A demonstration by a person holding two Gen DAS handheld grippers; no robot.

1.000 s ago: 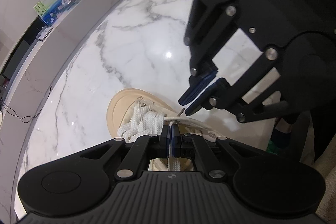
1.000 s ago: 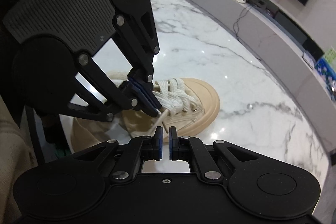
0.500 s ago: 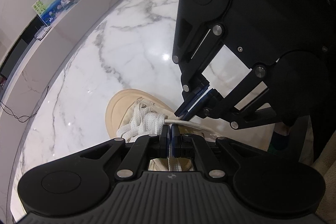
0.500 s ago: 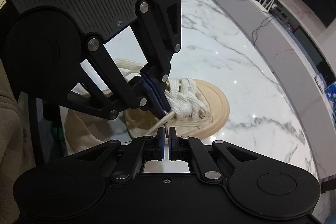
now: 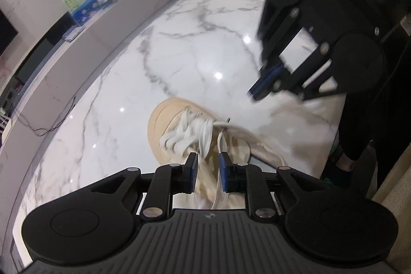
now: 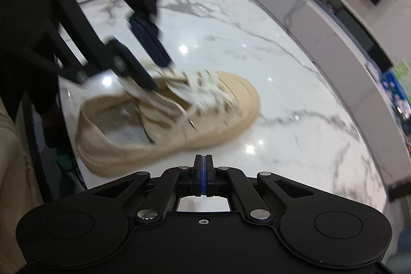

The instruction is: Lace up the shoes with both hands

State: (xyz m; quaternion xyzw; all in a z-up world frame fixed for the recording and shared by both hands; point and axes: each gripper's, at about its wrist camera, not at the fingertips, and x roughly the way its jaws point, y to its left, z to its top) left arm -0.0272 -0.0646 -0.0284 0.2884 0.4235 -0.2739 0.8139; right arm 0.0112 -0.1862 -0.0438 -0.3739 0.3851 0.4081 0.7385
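A beige shoe (image 6: 167,120) is seen lying on a white marble table (image 5: 179,48), its rounded toe pointed away from the person and its open heel end near the table's edge. White laces (image 5: 190,130) are threaded in crossings over the front half of the shoe.

The left gripper (image 5: 207,170) is held above the rear of the shoe, pointed steeply down. Its jaws are opening, and a gap is seen between the blue pads (image 5: 223,171). A flat white lace end (image 5: 219,194) is seen running through that gap, close to the right-hand pad; whether it is touched by that pad cannot be told, but it is not pinched. In the right wrist view the same gripper (image 6: 151,63) is blurred, and its fingers are seen parted over the shoe's laced part.

The right gripper (image 6: 203,171) is closed completely, with its blue pads pressed together and nothing seen between them. In the left wrist view it (image 5: 257,91) is held up off the shoe, to the right of it and apart from it. A second lace end with a dark tip (image 5: 226,121) is seen sticking out from the eyelets on that side, free of both grippers.

A long white counter (image 5: 84,43) is seen beyond the table.
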